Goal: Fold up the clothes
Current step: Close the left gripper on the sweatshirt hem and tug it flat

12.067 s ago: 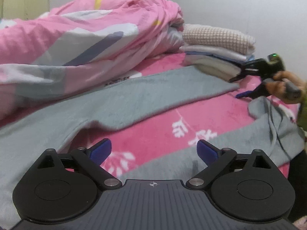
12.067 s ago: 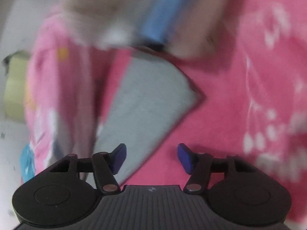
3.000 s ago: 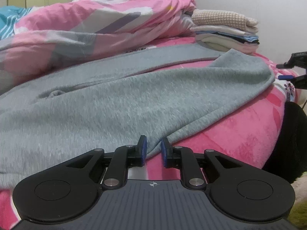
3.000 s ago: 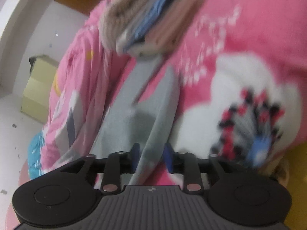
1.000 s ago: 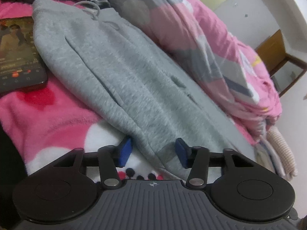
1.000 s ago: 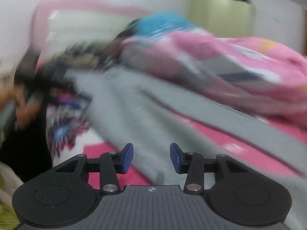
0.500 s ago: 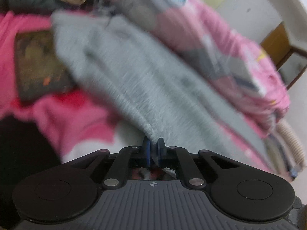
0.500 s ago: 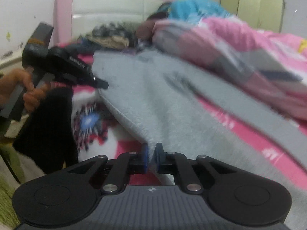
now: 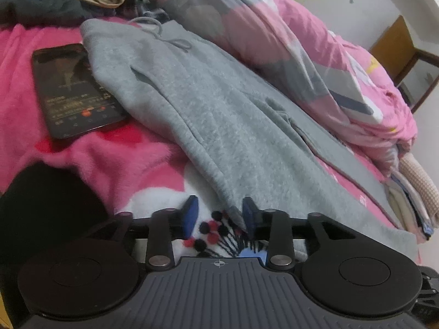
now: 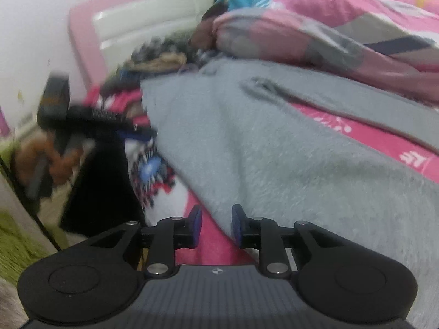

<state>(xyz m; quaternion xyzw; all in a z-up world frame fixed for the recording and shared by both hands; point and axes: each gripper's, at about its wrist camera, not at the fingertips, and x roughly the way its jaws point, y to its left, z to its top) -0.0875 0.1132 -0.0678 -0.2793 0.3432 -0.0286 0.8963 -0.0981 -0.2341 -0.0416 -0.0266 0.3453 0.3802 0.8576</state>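
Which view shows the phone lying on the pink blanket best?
The left wrist view: the phone lies flat and whole beside the grey sweatpants, its dark screen facing up. In the right wrist view I cannot make it out; that part of the bed is blurred.

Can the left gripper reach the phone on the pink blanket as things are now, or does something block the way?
Probably yes. The phone lies flat, ahead of the open left gripper and to its left, with only bare pink blanket between. The grey trousers cover just the phone's far edge.
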